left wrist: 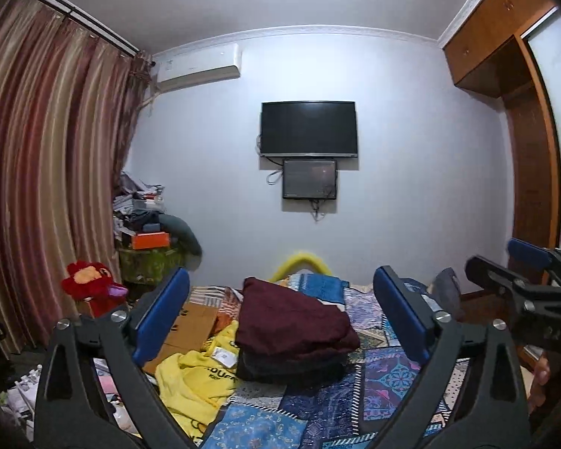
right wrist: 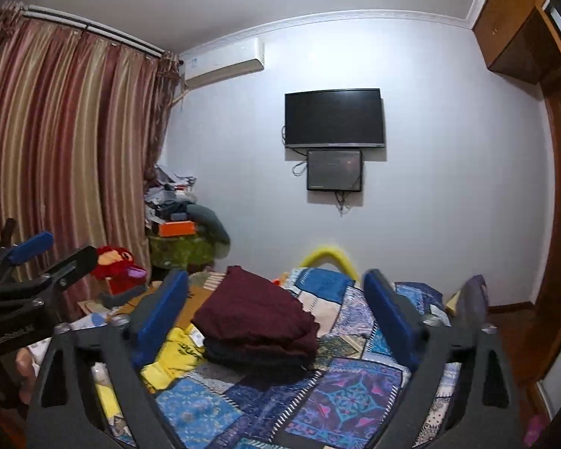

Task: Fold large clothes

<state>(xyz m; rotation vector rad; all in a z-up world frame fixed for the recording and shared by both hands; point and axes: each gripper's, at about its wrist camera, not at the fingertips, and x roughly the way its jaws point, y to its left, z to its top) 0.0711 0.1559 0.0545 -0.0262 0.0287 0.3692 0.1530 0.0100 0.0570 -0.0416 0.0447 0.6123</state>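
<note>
Both grippers, left gripper and right gripper, hover wide and empty, likely freed for another garment; the folded maroon garment rests mid-bed on a dark stack, yellow shirt crumpled left.

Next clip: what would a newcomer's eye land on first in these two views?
Probably the folded maroon garment, stacked on a darker folded piece in the middle of the blue patchwork bedspread, with a crumpled yellow garment to its left. Both the left gripper and the right gripper frame the stack with jaws wide and empty. On the far wall hangs a dark TV.
</note>
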